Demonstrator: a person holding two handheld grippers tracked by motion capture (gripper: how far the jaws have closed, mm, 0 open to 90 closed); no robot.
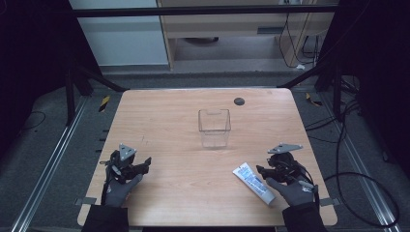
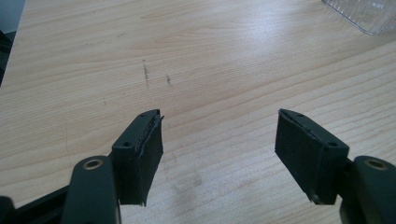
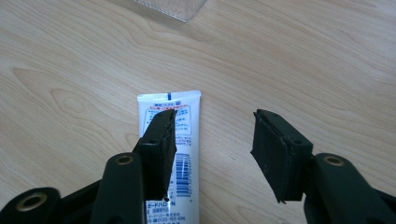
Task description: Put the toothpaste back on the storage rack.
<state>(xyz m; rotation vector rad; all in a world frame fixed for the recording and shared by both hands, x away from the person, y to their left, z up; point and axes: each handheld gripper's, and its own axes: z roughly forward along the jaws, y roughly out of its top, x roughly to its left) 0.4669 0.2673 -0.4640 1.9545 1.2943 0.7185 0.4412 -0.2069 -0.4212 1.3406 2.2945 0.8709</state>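
Tube (image 1: 254,182) lies flat on the table (image 1: 183,193), near-right of the clear container (image 1: 214,127), well apart from it. Right gripper (image 3: 212,140) jaws wide apart, nothing clamped; tube sits below and partly behind its left jaw, not between the 2 pads. Left gripper (image 2: 219,149) near-left of the container, jaws spread, holding nothing.

Lab, black frame (image 1: 203,10), floor cables (image 1: 360,176)

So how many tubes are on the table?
1. The white tube lies flat on the table near the front right edge, just beside the right gripper. The clear container in the middle looks empty.
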